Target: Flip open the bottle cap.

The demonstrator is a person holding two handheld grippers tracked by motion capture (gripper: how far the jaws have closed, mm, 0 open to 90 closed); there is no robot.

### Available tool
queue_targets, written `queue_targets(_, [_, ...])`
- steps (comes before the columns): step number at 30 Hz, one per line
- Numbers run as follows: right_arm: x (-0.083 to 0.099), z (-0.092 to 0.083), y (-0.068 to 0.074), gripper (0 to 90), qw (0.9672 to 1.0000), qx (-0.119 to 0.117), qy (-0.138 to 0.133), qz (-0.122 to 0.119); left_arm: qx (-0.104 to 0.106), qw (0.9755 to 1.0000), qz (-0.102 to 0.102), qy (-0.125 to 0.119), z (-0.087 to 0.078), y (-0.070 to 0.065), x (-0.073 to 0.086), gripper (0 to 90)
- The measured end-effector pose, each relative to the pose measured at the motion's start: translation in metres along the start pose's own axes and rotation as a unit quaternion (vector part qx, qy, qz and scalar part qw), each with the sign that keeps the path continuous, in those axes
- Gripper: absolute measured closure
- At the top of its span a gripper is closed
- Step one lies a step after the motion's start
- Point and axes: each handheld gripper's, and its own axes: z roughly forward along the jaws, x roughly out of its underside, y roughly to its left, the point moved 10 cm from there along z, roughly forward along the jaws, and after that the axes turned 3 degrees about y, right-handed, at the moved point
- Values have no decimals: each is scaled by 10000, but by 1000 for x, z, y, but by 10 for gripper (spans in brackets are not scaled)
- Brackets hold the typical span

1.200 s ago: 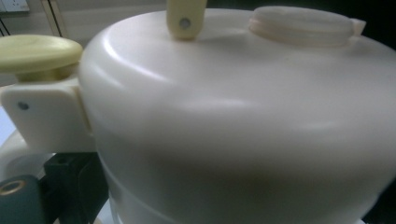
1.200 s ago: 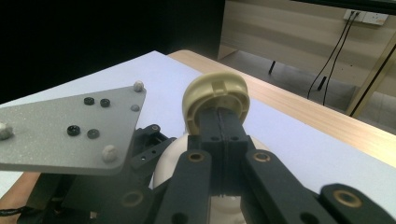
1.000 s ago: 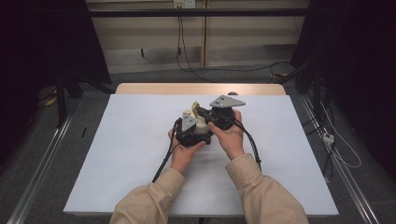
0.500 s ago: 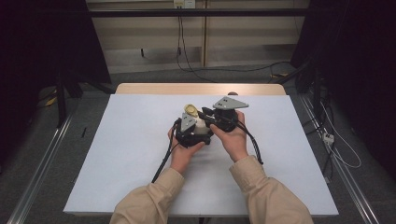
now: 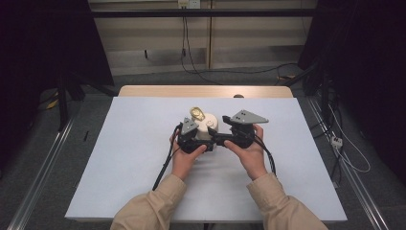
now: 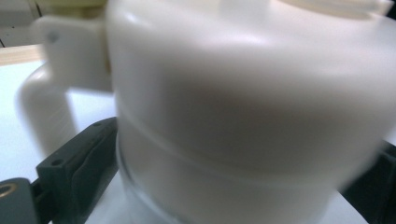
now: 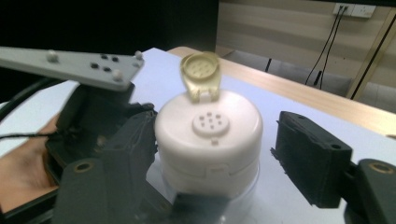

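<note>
A white jar [image 5: 209, 126] stands upright on the white table [image 5: 119, 158], near the middle. Its white lid [image 7: 210, 128] has several shaker holes, and a yellowish flip cap [image 7: 201, 72] stands hinged open above them. My left gripper [image 6: 233, 168] is shut on the jar's body [image 6: 243, 116], one jaw on each side. In the high view the left gripper [image 5: 198, 139] reaches the jar from the near left. My right gripper [image 7: 215, 140] comes from the right [image 5: 221, 136]. Its jaws have just been opening and straddle the lid, the right pad well apart from it.
The left gripper's grey plate [image 7: 70, 65] and a hand [image 7: 23, 163] sit close to the left of the jar. A wooden strip [image 5: 206, 91] edges the table's far side. Cables [image 5: 163, 163] trail toward the person. Dark floor and rails surround the table.
The right gripper's jaws have opened, and it has shifted a little to the right and toward the person. The left gripper and the jar have stayed put.
</note>
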Motion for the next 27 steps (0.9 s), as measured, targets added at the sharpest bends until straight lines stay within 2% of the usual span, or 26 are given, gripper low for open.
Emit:
queue_targets(2, [6,-4,-2,223,10000,28,-16,34,-14,9999,40,119,-1,-1,2,25])
queue_targets(5, [15,-12,-6,205,9999,56,-64,91,-87,9993,287,201,-10,1,7,45])
queue_targets(9, [27,-22,-9,185,9999,71,-75,69,-14,9997,151,187,-24,4,11,54])
queue_targets(11, [34,-27,-10,179,9999,109,-46,45,-15,9996,225,166,-32,5,12,58])
queue_targets(15, [45,-34,-13,172,9999,103,-32,106,76,9996,227,115,-48,8,13,59])
queue_targets(23, [62,-46,-17,160,9998,150,56,79,78,9989,444,113,-82,14,16,61])
queue_targets(27, [70,-49,-18,157,9997,160,96,147,111,9989,427,126,-97,19,21,62])
